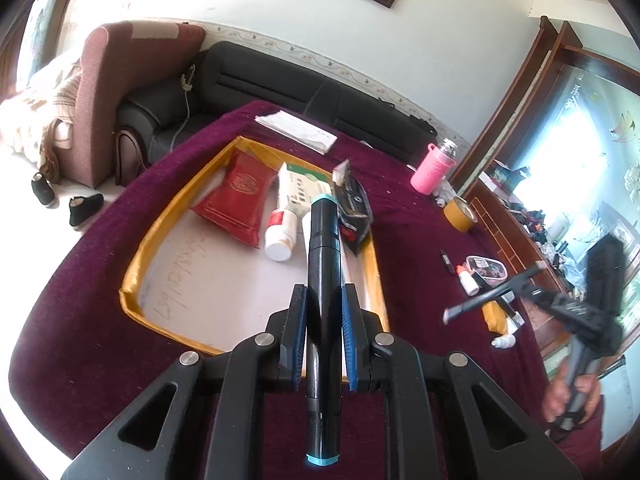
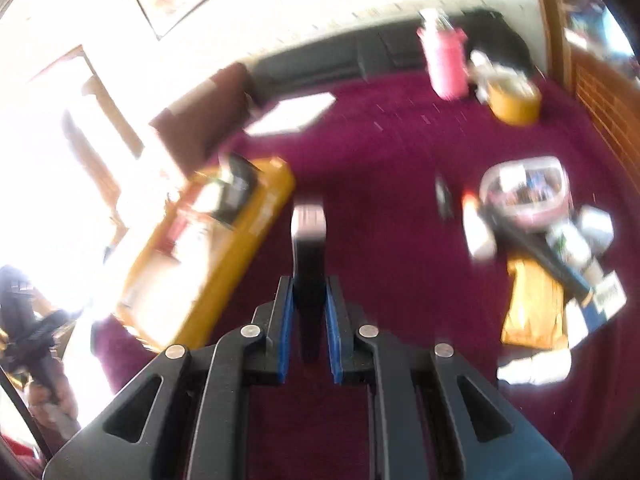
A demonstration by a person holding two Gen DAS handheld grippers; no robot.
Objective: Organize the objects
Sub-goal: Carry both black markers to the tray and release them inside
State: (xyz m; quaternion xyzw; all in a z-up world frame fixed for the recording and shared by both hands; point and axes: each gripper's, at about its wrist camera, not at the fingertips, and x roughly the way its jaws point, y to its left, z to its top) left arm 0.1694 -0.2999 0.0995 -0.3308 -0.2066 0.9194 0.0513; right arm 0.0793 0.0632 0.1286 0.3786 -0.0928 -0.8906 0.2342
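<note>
My left gripper (image 1: 323, 296) is shut on a black marker with teal ends (image 1: 323, 248), held above the near right part of the yellow-rimmed tray (image 1: 136, 264). In the tray lie a red packet (image 1: 236, 200), a white-and-green box (image 1: 300, 188), a white bottle (image 1: 280, 232) and a black packet (image 1: 354, 208). My right gripper (image 2: 310, 288) is shut on a flat black object with a pale tip (image 2: 308, 248), held over the purple cloth to the right of the tray (image 2: 224, 260). The right wrist view is blurred. The right gripper also shows in the left wrist view (image 1: 480, 304).
A pink bottle (image 1: 432, 170), a yellow tape roll (image 1: 460, 214), a clear container (image 1: 486, 268), a small glue bottle (image 1: 468, 282) and a yellow pouch (image 2: 536, 304) lie on the cloth to the right. Papers (image 1: 298, 130) lie at the far side. A black sofa (image 1: 280, 84) stands behind.
</note>
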